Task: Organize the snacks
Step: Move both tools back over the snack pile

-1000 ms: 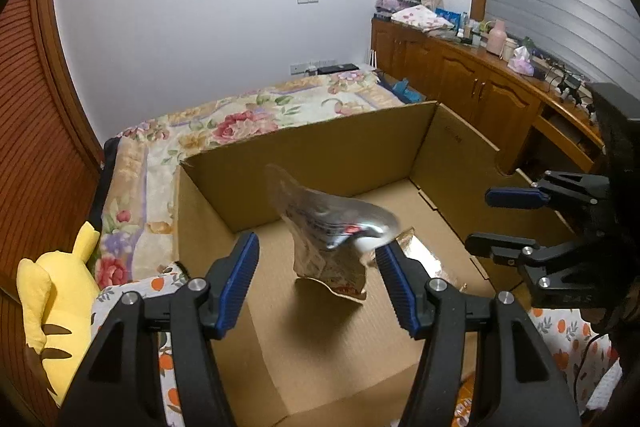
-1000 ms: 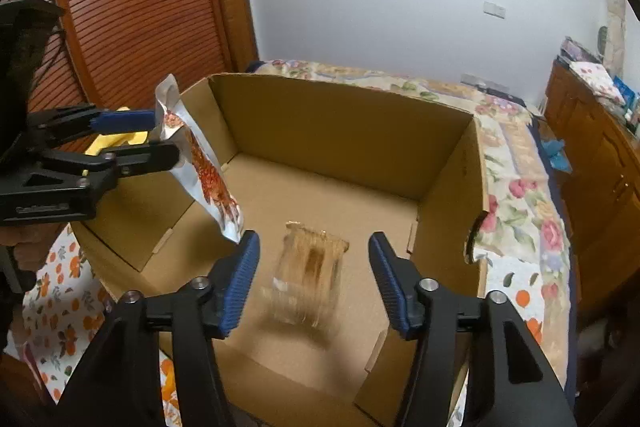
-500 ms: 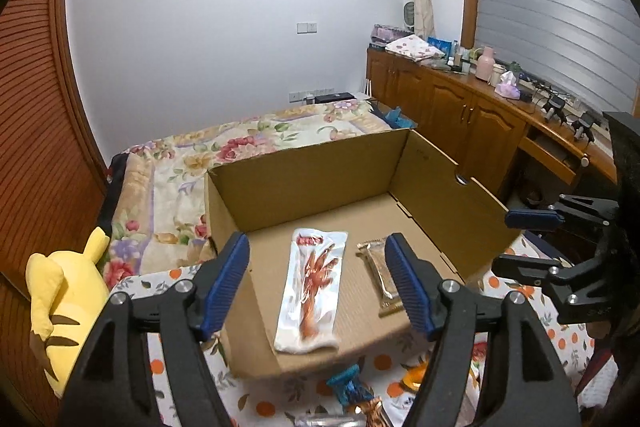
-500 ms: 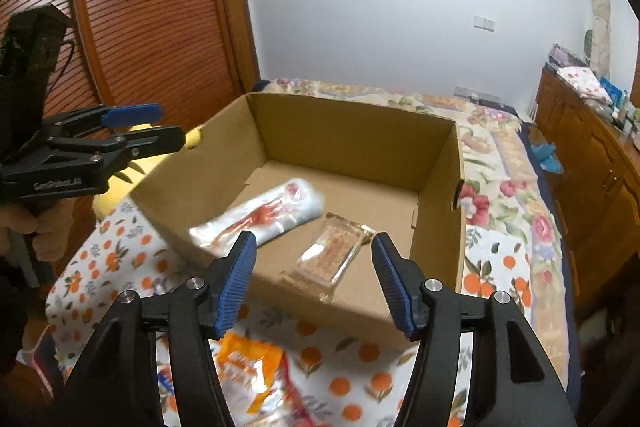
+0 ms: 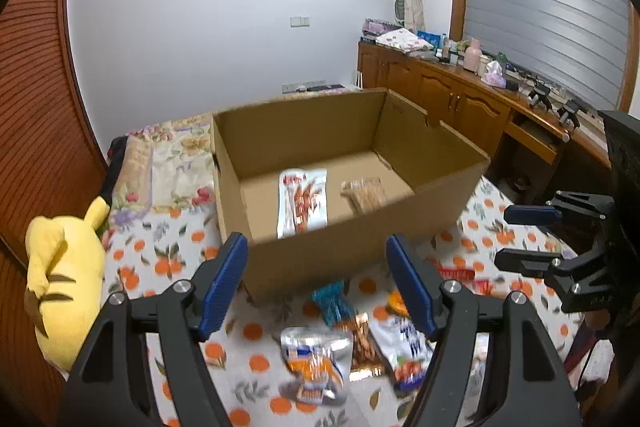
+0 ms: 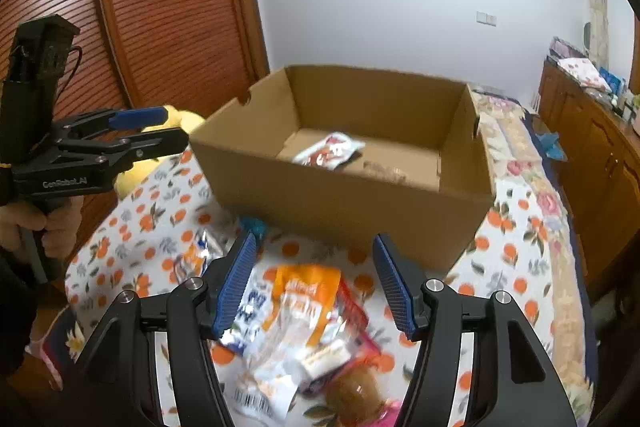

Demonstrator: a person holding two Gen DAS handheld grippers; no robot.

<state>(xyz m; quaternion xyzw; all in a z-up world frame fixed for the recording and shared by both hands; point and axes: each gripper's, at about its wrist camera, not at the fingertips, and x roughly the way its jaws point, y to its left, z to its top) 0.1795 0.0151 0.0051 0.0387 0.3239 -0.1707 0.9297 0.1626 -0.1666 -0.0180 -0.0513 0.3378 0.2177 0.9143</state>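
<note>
An open cardboard box [image 5: 360,243] [image 6: 348,195] stands on the orange-print cloth. Inside lie a white and red snack pouch [image 5: 303,202] [image 6: 329,155] and a clear bag of brown biscuits [image 5: 365,194] [image 6: 384,171]. A pile of loose snack packets [image 5: 352,351] [image 6: 304,327] lies on the cloth in front of the box. My left gripper [image 5: 317,277] is open and empty, above the packets by the box's near wall; it also shows in the right wrist view [image 6: 160,127]. My right gripper [image 6: 314,277] is open and empty over the pile; it also shows in the left wrist view [image 5: 524,235].
A yellow plush toy [image 5: 60,271] lies at the left edge of the cloth. A bed with a floral cover [image 5: 168,155] is behind the box. Wooden cabinets [image 5: 460,107] run along the right wall. A slatted wooden door [image 6: 160,7] is at the left.
Both grippers let go of their snacks, which dropped into the box. Both then pulled back and up, out of the box, so the loose packets in front came into view.
</note>
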